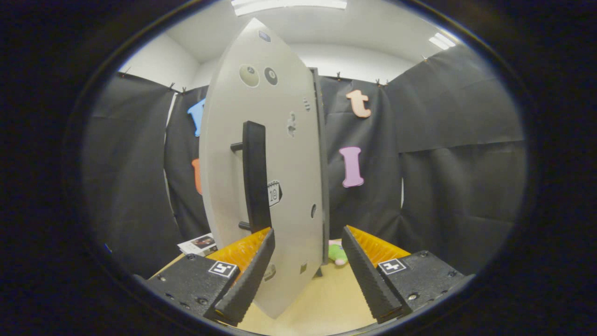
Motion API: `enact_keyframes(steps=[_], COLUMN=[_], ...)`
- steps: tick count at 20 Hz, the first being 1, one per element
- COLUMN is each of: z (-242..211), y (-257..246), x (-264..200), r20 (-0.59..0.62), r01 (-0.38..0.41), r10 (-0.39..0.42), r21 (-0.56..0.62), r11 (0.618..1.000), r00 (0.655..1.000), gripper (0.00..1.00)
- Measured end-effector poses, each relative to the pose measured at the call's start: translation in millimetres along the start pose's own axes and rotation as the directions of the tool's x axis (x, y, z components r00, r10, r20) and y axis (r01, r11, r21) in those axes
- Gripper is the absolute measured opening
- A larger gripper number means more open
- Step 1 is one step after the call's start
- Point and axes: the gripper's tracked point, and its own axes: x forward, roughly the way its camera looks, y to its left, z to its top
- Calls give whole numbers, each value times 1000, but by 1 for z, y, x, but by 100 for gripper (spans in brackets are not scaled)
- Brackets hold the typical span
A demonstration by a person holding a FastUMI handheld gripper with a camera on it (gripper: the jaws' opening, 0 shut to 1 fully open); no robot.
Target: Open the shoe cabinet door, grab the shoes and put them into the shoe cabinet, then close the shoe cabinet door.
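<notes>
My tongs [308, 273] are spread wide and pinch nothing. The grey shoe cabinet door [280, 186] stands right ahead of them. Its black handle [255, 177] is just above my left finger [247, 275]. A small green toy [336, 253] lies beyond, on the worktop [322, 303].

The gripper [308, 275] has two long fingers [247, 280] with finely ribbed inner faces, spread apart. Each finger is mounted on a blocky housing held by small round screws. Each housing also carries a small square black-and-white marker [222, 269] on top, beside a ridged panel.
</notes>
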Motion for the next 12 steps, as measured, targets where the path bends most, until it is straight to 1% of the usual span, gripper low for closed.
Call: enact_keyframes(steps=[3, 5, 9, 12], z=[-20, -21, -25, -22], y=[53, 62, 76, 69], x=[15, 16, 5, -4], r20=[-70, -58, -31, -13], r01=[-150, -160, -174, -137], r10=[148, 159, 174, 136], r21=[-25, -18, -2, -43], r11=[988, 987, 985, 990], r00=[987, 986, 984, 991], gripper=[96, 98, 99, 99])
